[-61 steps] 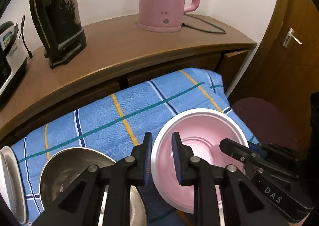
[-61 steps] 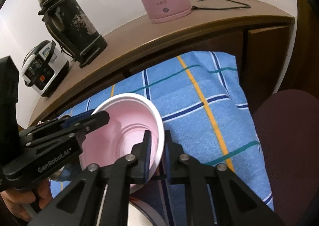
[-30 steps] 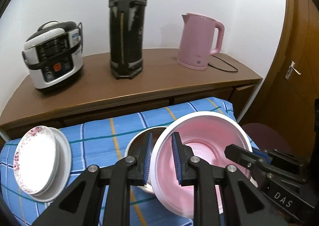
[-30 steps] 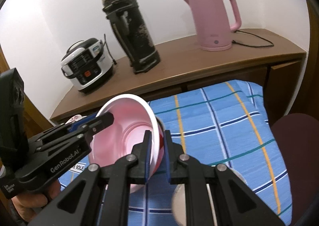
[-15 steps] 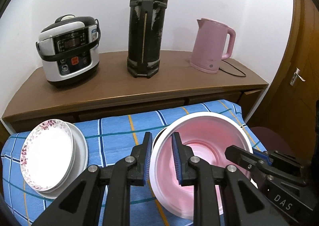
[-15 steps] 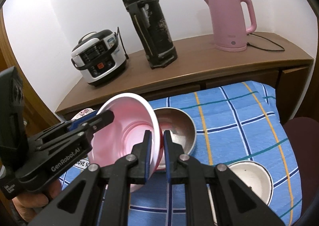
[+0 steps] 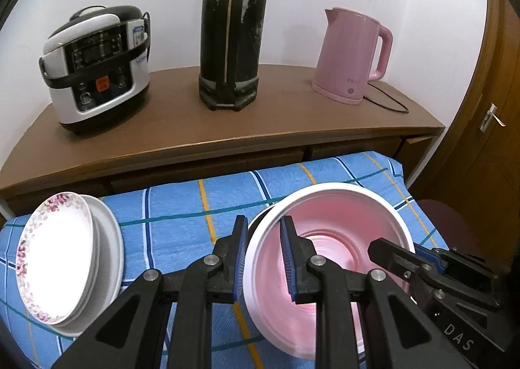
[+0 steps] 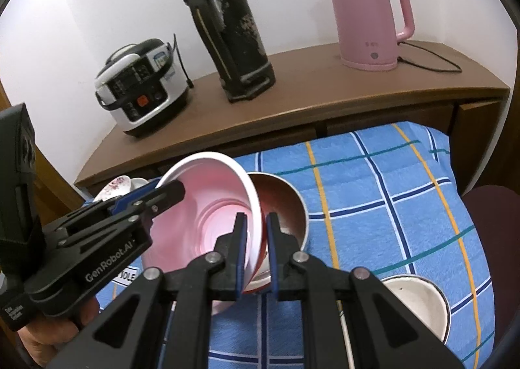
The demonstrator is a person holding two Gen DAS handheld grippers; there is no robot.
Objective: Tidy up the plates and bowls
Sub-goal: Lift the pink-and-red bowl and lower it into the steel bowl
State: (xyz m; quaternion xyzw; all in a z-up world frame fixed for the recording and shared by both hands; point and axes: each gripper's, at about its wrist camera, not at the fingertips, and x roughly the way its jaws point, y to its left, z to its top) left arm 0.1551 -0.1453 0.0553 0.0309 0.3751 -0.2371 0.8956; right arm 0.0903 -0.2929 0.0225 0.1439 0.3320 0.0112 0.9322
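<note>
A large pink bowl with a white rim [image 7: 334, 232] [image 8: 211, 203] hangs tilted above the blue checked cloth, held from both sides. My left gripper [image 7: 262, 232] is shut on its left rim, and it shows in the right wrist view [image 8: 169, 188] too. My right gripper [image 8: 256, 226] is shut on the opposite rim, seen in the left wrist view [image 7: 386, 248]. Just behind the pink bowl a steel bowl [image 8: 286, 203] rests on the cloth. A stack of white plates with a floral one on top [image 7: 61, 258] sits at the left.
A white enamel bowl [image 8: 419, 307] lies at the near right. Behind the cloth-covered table [image 7: 182, 206] a wooden sideboard [image 7: 227, 128] carries a rice cooker [image 7: 97, 66], a tall black flask [image 7: 232, 27] and a pink kettle [image 7: 351, 53]. A dark red seat [image 8: 494, 209] stands at the right.
Both grippers, still shut on the pink bowl, have carried it left and back from the sideboard, then sunk a little. The plate stack and steel bowl have come into view.
</note>
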